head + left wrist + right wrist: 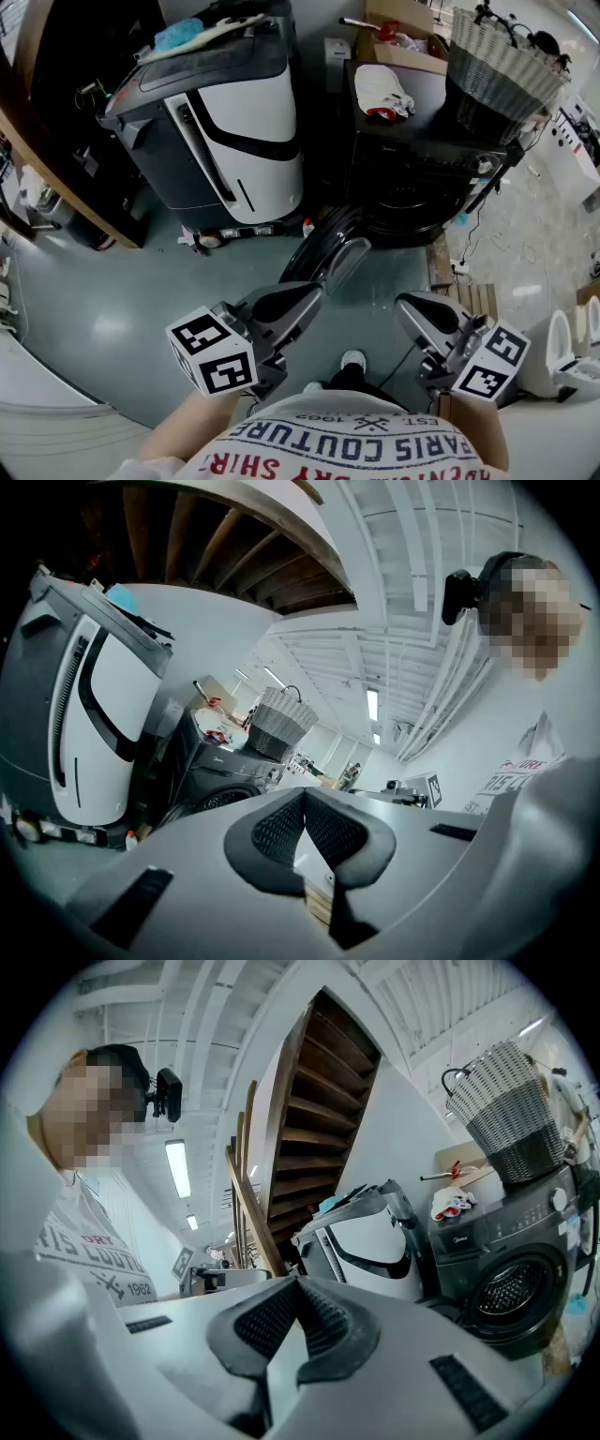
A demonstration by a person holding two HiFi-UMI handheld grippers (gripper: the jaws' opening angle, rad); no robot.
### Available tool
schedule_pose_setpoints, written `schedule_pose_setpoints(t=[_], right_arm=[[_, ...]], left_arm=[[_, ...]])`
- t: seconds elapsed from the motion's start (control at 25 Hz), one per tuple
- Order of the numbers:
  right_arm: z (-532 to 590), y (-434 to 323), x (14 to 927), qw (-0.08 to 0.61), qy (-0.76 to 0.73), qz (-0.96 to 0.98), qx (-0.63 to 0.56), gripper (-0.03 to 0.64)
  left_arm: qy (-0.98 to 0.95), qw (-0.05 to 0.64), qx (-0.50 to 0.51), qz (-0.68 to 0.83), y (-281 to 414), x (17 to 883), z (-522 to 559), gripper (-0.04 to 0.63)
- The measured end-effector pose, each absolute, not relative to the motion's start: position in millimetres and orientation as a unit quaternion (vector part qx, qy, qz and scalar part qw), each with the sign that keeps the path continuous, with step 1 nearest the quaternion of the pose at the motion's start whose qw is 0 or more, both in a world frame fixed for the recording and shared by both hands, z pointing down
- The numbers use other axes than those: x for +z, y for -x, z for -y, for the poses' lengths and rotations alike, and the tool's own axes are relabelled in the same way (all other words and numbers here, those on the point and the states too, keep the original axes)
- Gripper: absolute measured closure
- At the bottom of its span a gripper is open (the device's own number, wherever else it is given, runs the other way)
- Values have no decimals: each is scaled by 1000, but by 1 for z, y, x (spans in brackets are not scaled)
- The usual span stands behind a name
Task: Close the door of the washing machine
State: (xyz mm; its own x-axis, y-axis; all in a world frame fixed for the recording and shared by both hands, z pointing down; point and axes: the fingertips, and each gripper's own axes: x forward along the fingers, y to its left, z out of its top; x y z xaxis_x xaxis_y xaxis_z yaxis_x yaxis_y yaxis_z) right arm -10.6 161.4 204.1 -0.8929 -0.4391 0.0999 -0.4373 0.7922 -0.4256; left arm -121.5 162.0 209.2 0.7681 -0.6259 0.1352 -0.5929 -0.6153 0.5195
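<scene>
Grey-green workshop floor (112, 309), timber stairs overhead in both gripper views.

Item 1: washing machine (427, 155). It is a dark front-loader and serves as the reference for all entries below. Its door (323, 248) stands swung wide open off the front, on the side towards item 4, leaving the drum mouth (506, 1293) uncovered.

Item 2: woven basket (502, 70), standing on top of the washing machine at its far corner.

Item 3: white cloth (382, 91), lying on the washing machine's top beside the basket.

Item 4: white-and-grey appliance (234, 122), standing just beside the washing machine.

Item 5: my left gripper (311, 292), held in front of the washing machine, near the open door's free edge but apart from it. Its pads are pressed together with nothing between them.

Item 6: my right gripper (405, 305), also in front of the washing machine and further from the door. Its pads are likewise pressed together and empty.

Status: I judge this to be the approach, with the door untouched and closing not yet begun.

Next move: I would set the left gripper against the door's outer face near its free edge. From there I push it round in its arc to the drum mouth, firmly enough for the latch to catch.
</scene>
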Motion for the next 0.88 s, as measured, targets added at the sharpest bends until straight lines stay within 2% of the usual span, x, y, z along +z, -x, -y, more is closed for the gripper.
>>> schedule_pose_setpoints(t=[0.6,0.88], right_arm=[[-90,-25,253,-22,217,-939,-264,595],[-49,-19,295,-79,182,-941,-273,594]], left_arm=[[-876,316,19,363,79,257,-104,571],[-835,338,31,432,98,283,-70,570]])
